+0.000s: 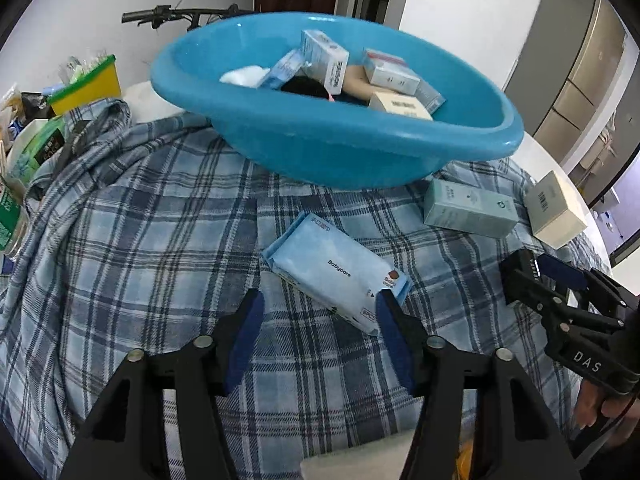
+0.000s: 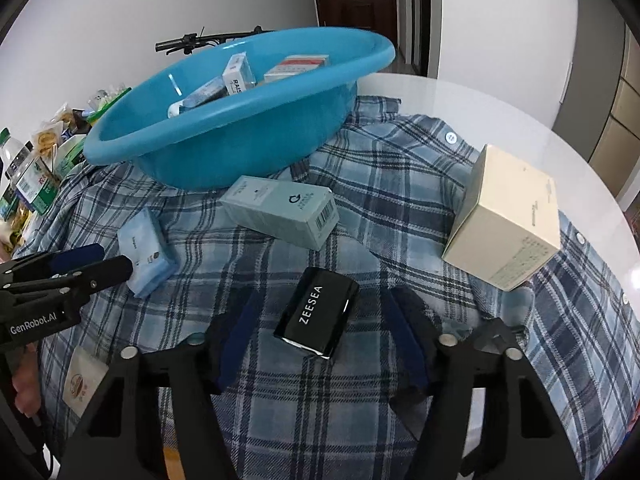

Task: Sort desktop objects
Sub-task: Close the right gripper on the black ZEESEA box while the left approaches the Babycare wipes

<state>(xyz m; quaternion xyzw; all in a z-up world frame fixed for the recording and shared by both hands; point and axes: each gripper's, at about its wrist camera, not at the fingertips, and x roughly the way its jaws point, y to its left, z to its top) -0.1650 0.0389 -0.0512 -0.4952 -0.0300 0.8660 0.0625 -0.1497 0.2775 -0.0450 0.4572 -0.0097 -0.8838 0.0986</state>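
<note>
A blue basin (image 1: 360, 152) holding several small boxes sits on a plaid cloth (image 1: 140, 240); it also shows in the right wrist view (image 2: 224, 148). My left gripper (image 1: 320, 304) is open, its fingers on either side of the near end of a light blue Babycare wipes pack (image 1: 336, 272). My right gripper (image 2: 324, 304) is open around a black ZEESEA box (image 2: 318, 318) lying on the cloth. A teal carton (image 2: 280, 210) and a cream box (image 2: 508, 216) lie near the basin.
Bottles, snack bags and a yellow container (image 1: 86, 86) crowd the table's left edge. A small paper packet (image 2: 82, 384) lies near the front left. The white table top (image 2: 480, 100) shows bare at the right. A bicycle handlebar (image 1: 176, 14) stands behind the basin.
</note>
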